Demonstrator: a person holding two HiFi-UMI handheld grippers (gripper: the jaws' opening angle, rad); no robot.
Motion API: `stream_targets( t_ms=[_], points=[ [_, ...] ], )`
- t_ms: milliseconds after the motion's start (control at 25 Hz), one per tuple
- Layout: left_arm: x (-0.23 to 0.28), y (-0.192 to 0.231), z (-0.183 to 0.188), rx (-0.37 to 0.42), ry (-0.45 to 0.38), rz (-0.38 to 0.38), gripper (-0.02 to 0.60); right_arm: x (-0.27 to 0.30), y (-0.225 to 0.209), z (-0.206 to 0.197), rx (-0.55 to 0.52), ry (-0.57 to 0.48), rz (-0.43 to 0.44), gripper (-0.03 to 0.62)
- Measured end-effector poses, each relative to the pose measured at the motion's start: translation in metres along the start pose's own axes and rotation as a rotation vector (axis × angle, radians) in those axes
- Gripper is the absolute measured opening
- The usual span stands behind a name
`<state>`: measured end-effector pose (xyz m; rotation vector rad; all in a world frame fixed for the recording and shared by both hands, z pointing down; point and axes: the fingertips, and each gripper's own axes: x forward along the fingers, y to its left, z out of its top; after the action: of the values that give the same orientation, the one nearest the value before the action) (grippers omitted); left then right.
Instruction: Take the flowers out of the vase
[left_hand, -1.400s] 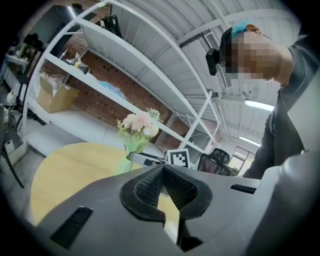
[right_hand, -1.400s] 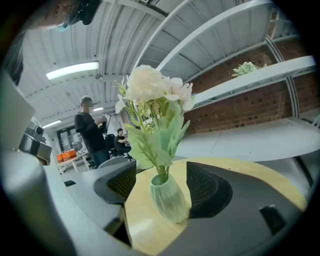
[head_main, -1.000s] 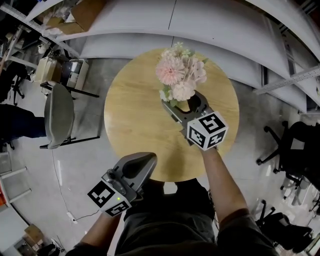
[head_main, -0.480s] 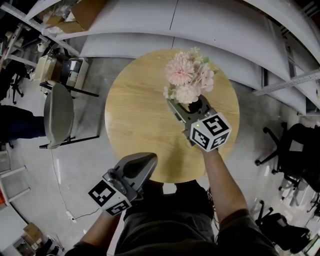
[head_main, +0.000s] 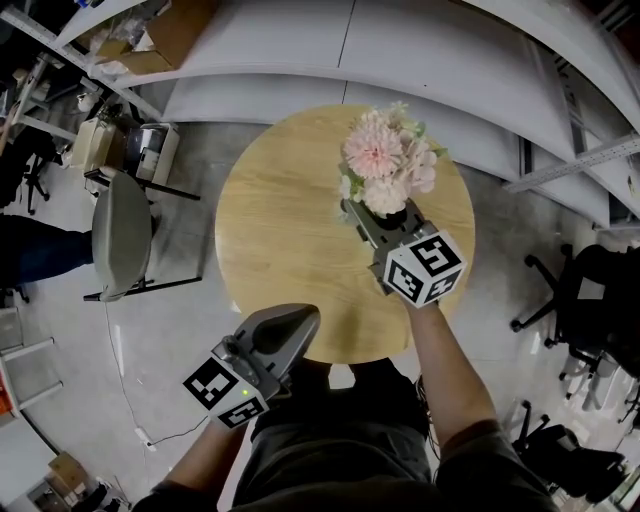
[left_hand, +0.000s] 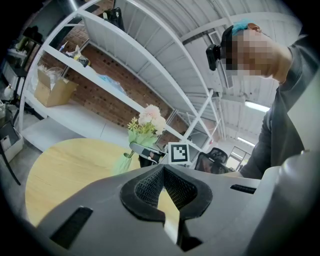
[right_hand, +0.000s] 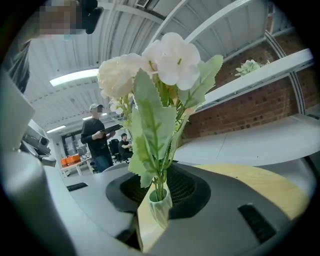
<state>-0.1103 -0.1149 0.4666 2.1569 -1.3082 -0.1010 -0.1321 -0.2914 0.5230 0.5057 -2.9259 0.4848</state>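
Note:
A bunch of pink and white flowers (head_main: 385, 160) stands in a small pale green vase (right_hand: 160, 207) on the round wooden table (head_main: 280, 230). In the head view the blooms hide the vase. My right gripper (head_main: 380, 212) reaches under the bouquet, and its jaws are closing with the vase neck between them. The pads touch the vase on both sides in the right gripper view (right_hand: 160, 200). My left gripper (head_main: 290, 320) hangs at the table's near edge, shut and empty. The left gripper view shows the flowers (left_hand: 150, 117) and vase (left_hand: 122, 162) far ahead of its jaws (left_hand: 163, 172).
A grey chair (head_main: 120, 235) stands left of the table. White shelving (head_main: 330, 50) curves behind it, with cardboard boxes (head_main: 165, 35) at its left end. Dark office chairs (head_main: 590, 300) are on the right. A person (right_hand: 97, 145) stands far off in the right gripper view.
The right gripper's jaws have narrowed from wide open onto the vase under the flowers. The left gripper has stayed at the table's near edge.

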Motion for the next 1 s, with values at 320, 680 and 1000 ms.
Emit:
stream_targets(
  t_ms=[320,680,1000],
  points=[
    [-0.016,-0.018,0.016,0.022,-0.028,-0.014,0.005,-0.017,0.015,0.044,-0.027,-0.044,-0.017,0.082],
    [-0.03,-0.035,0.043,0.058,-0.048,-0.042,0.005,-0.037,0.03,0.11,-0.044,-0.121,-0.04,0.072],
    [-0.04,-0.059,0.073,0.104,-0.09,-0.053,0.005,-0.08,0.064,0.187,-0.059,-0.217,-0.014,0.067]
  ],
)
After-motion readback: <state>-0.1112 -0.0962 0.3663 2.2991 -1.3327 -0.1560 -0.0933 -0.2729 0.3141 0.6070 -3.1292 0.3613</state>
